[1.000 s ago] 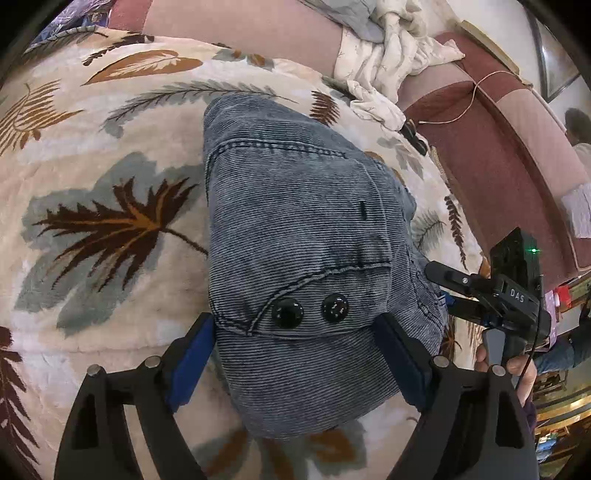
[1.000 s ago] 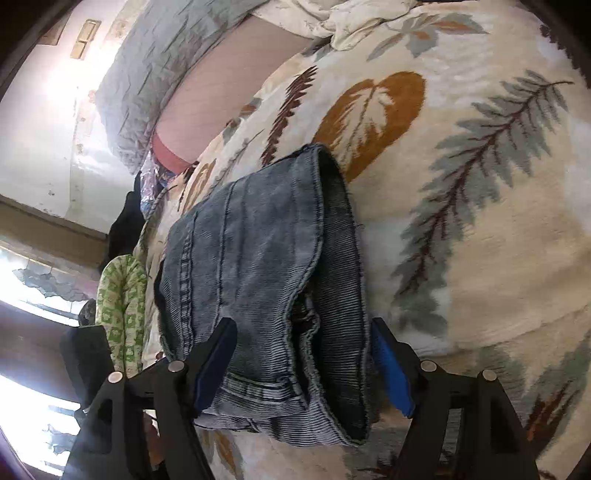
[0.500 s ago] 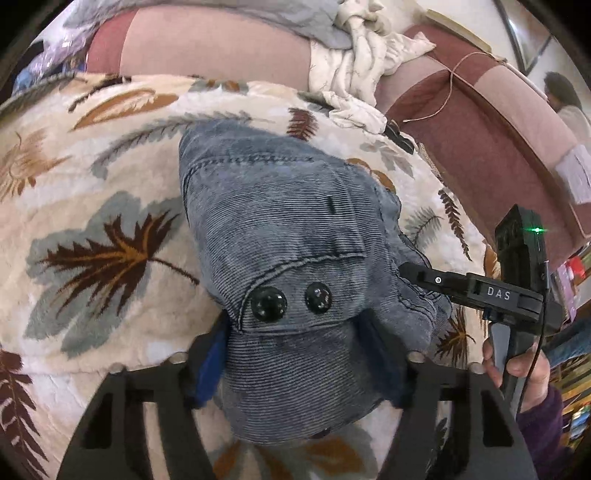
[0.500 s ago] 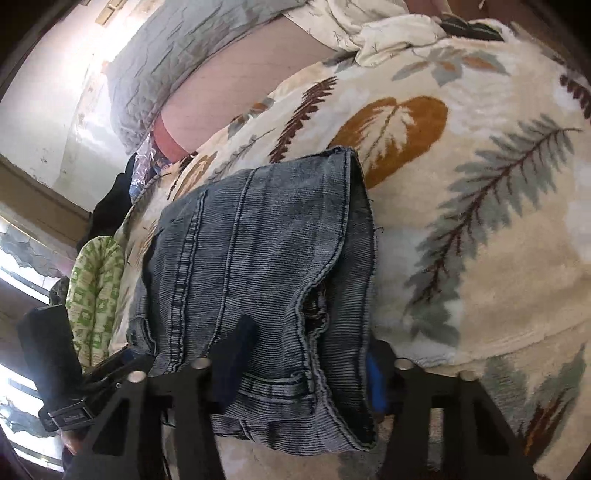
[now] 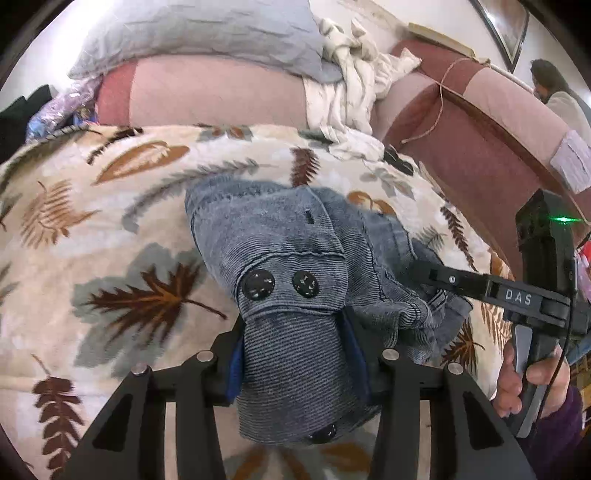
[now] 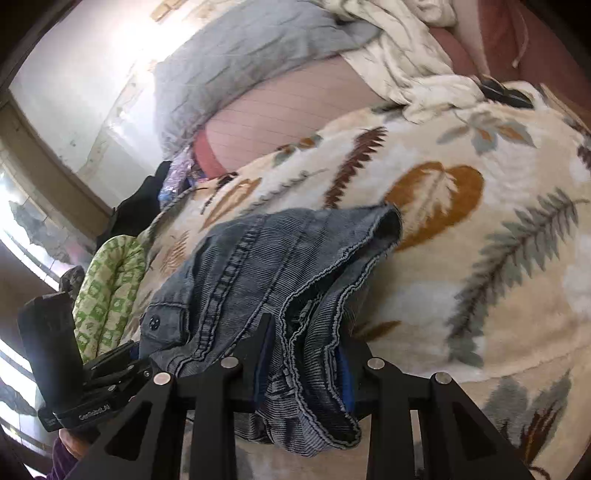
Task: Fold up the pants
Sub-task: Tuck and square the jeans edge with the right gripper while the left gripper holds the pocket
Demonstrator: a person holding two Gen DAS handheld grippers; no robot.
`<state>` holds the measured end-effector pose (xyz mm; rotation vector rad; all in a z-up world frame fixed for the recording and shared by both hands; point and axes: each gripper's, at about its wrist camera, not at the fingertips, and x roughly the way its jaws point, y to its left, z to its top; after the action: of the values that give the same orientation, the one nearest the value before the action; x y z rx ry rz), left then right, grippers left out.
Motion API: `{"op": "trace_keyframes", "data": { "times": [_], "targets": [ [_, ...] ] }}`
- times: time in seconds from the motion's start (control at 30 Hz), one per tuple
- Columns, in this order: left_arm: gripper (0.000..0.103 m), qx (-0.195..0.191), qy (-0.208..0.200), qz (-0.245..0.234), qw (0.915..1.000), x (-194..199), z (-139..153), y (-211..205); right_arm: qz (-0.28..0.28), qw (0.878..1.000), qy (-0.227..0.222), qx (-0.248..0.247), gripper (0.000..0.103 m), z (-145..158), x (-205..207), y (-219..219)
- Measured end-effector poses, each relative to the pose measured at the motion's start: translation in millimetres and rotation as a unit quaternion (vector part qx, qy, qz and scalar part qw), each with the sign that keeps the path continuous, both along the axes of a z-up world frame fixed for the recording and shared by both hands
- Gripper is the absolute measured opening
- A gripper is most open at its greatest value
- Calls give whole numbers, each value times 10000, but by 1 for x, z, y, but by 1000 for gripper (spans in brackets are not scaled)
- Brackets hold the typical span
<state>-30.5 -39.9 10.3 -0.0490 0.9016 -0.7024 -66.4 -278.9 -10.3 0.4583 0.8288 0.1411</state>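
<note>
Jaws of both grippers (image 5: 295, 354) (image 6: 304, 363) closing on pants (image 5: 280, 236) edges.

Daylight, bright; window (image 6: 22, 266) glare blown out; fisheye edges warped w/ dark vignette.

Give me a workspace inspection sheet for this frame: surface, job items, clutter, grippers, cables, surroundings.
Surface: leaf-print blanket, soft.
Job's things: denim pants, bunched, partly lifted at both gripped ends.
Clutter: white cloth; green-patterned cloth at the blanket edge.
Grippers: left gripper closing on the buttoned end; right gripper closing on the hem end.
Cables: thin cord over the sofa.
Surroundings: grey pillow; a person sits beyond the sofa.
</note>
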Motion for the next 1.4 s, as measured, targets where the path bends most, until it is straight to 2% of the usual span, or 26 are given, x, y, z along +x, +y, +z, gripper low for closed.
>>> {"op": "trace_keyframes", "data": {
  "times": [0.23,0.33,0.47,0.63,0.9,1.07,1.17,1.27,1.4],
  "targets": [
    [48,-66,-375,396,9985,-7,26,36,327,9985,-397,-189,32,24,1,44],
    [48,102,-528,524,9972,-11,26,49,488,9978,-385,-223,32,24,5,62],
    [48,380,-301,585,9971,-14,4,63,748,9966,-137,-318,32,9,11,85],
    [50,923,-110,540,9942,-23,-26,66,884,9943,206,-554,32,-8,11,97],
    [57,1104,-78,591,9921,-22,-34,62,507,9944,870,-332,32,-33,15,73],
    [60,1197,-201,652,9905,-25,-36,60,526,9919,914,-702,33,-37,18,80],
    [64,1223,-244,742,9894,-26,-37,60,484,9911,984,-749,38,-42,20,79],
    [72,1210,-174,950,9879,-24,-38,64,449,9910,1020,-739,42,-45,20,78],
    [80,1420,-280,1154,9827,-25,-36,61,392,9894,1000,-974,54,-45,21,81]
  ]
}}
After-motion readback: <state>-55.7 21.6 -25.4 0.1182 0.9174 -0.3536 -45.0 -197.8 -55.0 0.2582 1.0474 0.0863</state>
